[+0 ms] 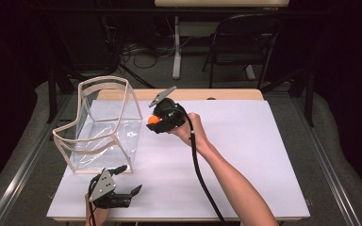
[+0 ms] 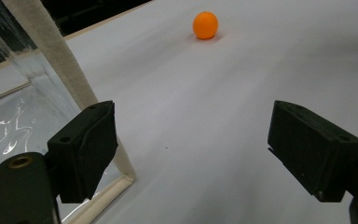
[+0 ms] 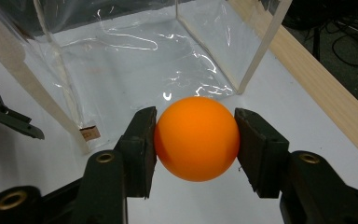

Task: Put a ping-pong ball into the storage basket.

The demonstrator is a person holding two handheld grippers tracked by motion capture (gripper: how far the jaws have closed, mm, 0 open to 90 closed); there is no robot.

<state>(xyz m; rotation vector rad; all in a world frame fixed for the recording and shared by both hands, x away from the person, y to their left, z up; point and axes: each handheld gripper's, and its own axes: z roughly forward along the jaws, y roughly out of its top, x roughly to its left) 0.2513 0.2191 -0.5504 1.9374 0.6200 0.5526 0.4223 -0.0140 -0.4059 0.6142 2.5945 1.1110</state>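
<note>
The right tool (image 3: 193,140) clamps the orange ball (image 3: 196,138) between its pads, just beside the clear bag (image 3: 121,51). The left tool (image 2: 191,149) gapes wide, empty, over the tabletop (image 2: 223,116).

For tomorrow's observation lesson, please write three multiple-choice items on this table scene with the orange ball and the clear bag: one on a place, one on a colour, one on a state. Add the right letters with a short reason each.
1. Where is the clear bag?
A. On the table's left part
B. On the chair
C. On the floor

2. What colour is the ball?
A. Green
B. Orange
C. Blue

3. How does the right gripper stand?
A. Wide open over bare table
B. Lying unheld on the table
C. Shut on the ball

Answers:
1 A: the high view shows the bag standing on the white sheet, left of the right gripper.
2 B: the right gripper view shows it plainly orange.
3 C: both pads press the ball's sides, while the left gripper stands open.
</note>
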